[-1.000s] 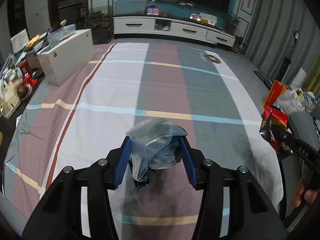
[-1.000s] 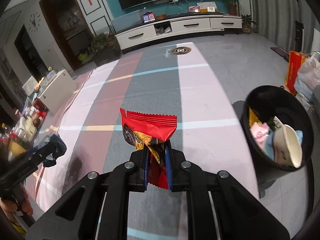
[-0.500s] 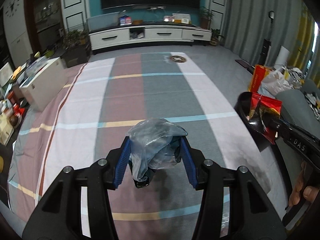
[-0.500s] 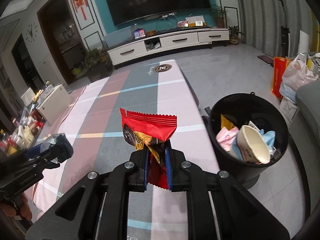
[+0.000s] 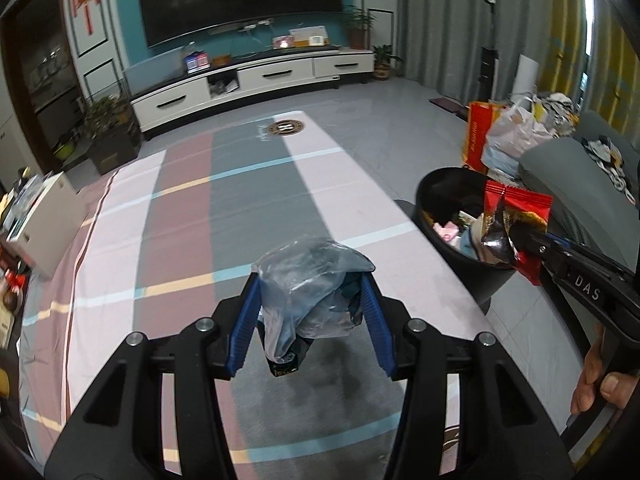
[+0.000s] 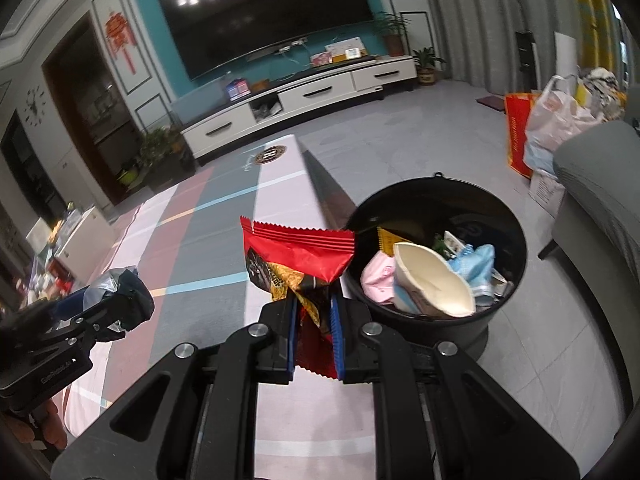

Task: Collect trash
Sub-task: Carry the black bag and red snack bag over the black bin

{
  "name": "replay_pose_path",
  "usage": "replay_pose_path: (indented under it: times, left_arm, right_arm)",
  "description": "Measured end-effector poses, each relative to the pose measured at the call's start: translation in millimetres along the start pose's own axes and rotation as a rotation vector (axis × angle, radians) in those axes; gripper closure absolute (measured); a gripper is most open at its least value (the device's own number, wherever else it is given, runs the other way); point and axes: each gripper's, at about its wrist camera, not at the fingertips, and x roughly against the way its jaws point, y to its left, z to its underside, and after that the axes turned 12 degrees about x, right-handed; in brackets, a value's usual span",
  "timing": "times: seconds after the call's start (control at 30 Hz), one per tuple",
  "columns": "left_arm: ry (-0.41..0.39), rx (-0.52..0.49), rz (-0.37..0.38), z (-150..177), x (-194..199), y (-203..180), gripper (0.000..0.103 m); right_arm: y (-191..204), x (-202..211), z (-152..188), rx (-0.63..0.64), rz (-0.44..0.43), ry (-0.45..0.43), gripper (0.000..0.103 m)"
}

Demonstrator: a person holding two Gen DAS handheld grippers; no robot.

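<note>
My left gripper [image 5: 310, 284] is shut on a crumpled clear plastic bag [image 5: 308, 284] and holds it above the striped tablecloth [image 5: 180, 240]. My right gripper [image 6: 314, 304] is shut on a red snack wrapper [image 6: 296, 256] and holds it at the table's right edge, just left of the black trash bin [image 6: 516, 224]. The bin stands on the floor and holds a paper cup [image 6: 428, 280] and other wrappers. In the left wrist view the right gripper [image 5: 520, 240] holds the wrapper [image 5: 512, 216] in front of the bin [image 5: 436, 184]. The left gripper [image 6: 116, 304] shows at the left of the right wrist view.
A white box [image 5: 44, 224] and clutter sit at the table's left edge. A grey sofa [image 6: 600, 184] stands right of the bin, with a red bag [image 6: 518, 132] and a plastic bag [image 6: 560, 120] behind it. A TV cabinet [image 5: 256, 80] lines the far wall.
Both grippers have swung to the right, toward the bin, each keeping its hold. The bin is now nearer and larger in both views.
</note>
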Motion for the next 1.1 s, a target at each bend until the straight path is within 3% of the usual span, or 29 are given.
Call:
replay_pose_path:
  times: [0.6, 1.1]
  left_arm:
    - [0.007, -0.150, 0.129, -25.9, -40.9, -92.8, 0.052]
    - [0.040, -0.255, 0.138, -36.7, -102.3, -148.1, 0.052]
  right_arm:
    - [-88.0, 15.5, 15.8, -0.190, 0.108, -0.047, 0.088]
    - [-121.8, -14.9, 16.5, -0.232, 0.126, -0.017, 0.087]
